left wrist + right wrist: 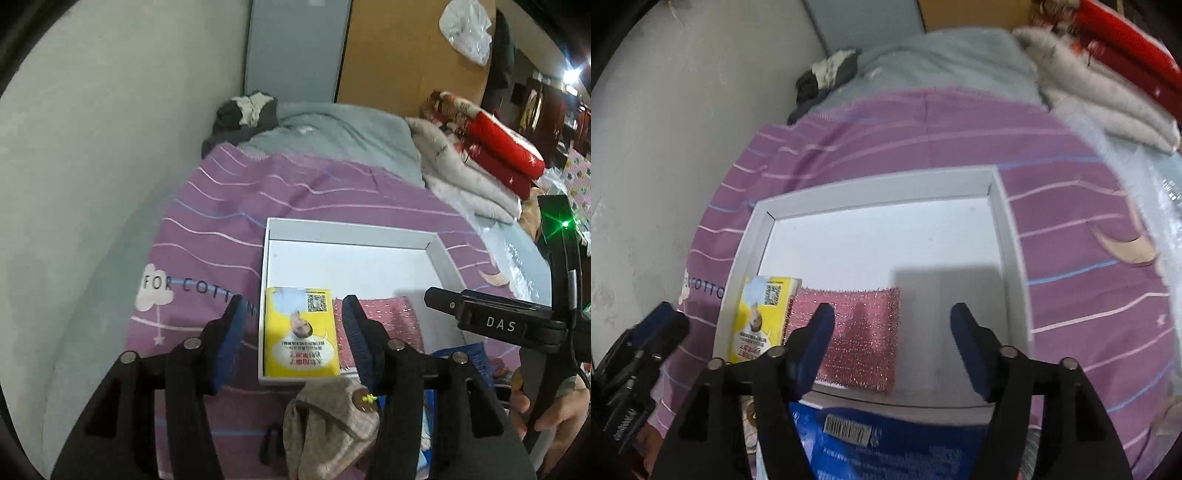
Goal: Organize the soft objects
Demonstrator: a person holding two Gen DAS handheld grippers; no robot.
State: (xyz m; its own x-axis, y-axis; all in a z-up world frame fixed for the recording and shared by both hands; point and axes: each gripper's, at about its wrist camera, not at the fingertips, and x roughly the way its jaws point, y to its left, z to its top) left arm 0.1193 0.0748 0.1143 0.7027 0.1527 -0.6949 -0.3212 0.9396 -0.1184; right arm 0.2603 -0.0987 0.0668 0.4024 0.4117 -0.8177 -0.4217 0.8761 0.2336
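A shallow white box (351, 230) (879, 186) lies on the purple striped bedsheet. In its near left corner lies a yellow tissue pack (301, 332) (759, 317). A pink glittery cloth (388, 321) (864, 339) lies flat beside it. My left gripper (293, 306) hovers open above the yellow pack, touching nothing. My right gripper (892, 310) stands open over the right end of the pink cloth, with nothing between its fingers. A beige checked cap (328, 424) lies outside the box's near edge, under the left gripper. A blue packet (871, 435) lies under the right gripper.
The purple sheet (229, 206) covers the bed. A pale wall (92, 166) runs along its left side. Farther back are a grey blanket (332, 136), a dark clothes heap (245, 112), a white fluffy quilt (461, 173) and red rolls (506, 147). A hand (546, 410) grips the right tool's handle.
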